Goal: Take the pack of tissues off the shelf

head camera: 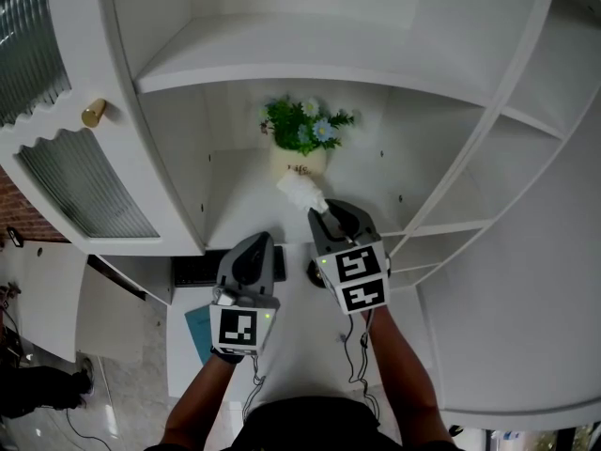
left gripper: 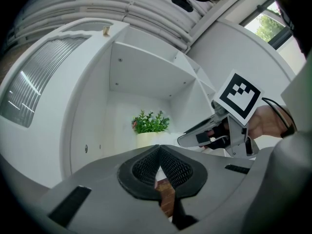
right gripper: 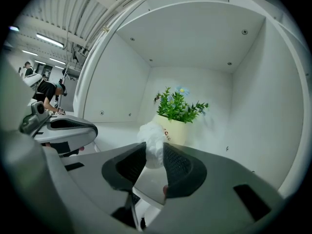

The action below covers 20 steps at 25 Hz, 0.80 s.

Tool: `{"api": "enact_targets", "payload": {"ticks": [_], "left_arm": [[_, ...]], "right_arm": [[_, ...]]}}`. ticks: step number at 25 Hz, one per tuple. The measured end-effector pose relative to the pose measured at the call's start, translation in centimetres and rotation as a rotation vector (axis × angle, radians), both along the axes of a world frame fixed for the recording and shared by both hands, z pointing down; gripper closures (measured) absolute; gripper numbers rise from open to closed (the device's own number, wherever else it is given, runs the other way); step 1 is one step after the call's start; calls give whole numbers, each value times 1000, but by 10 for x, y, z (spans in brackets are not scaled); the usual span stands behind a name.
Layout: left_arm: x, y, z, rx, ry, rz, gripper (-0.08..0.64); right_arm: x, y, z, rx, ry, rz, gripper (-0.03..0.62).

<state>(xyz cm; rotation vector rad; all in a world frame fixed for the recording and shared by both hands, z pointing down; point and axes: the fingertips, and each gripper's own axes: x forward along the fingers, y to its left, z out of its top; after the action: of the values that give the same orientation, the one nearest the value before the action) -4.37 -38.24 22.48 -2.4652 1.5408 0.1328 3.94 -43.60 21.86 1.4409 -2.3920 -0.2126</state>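
Gripping one pack of tissues point(head camera: 300, 192) is the right gripper point(right gripper: 154, 156) (one plant point(head camera: 302, 137) behind).

The shelf point(head camera: 282, 54) is showing smooth, matt white paint; the tissues point(head camera: 300, 194) are looking soft and crumpled; the knob point(head camera: 93, 113) is gleaming brassy; the pads point(right gripper: 178, 167) are looking ribbed, matt black.

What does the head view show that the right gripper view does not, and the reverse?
Only the head view: the person's forearms and the grippers' marker cubes. Only the right gripper view: the right gripper pressing its pads on the pack of tissues. Both: the potted plant, the tissues and the left gripper.
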Motion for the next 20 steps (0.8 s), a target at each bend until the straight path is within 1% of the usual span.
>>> {"api": "enact_targets", "payload": {"ticks": [5, 10, 15, 20], "left_arm": [[-6, 1, 0, -7, 12, -9, 543], [-8, 6, -2, -3, 8, -14, 543], [-9, 8, 1, -16, 14, -15, 543], [-11, 10, 10, -41, 25, -21, 543]], "right_arm": [[2, 1, -2, 13, -24, -2, 482], [11, 3, -7, 12, -105, 1, 480], [18, 13, -13, 27, -142, 10, 480], [21, 23, -14, 25, -218, -1, 480]]}}
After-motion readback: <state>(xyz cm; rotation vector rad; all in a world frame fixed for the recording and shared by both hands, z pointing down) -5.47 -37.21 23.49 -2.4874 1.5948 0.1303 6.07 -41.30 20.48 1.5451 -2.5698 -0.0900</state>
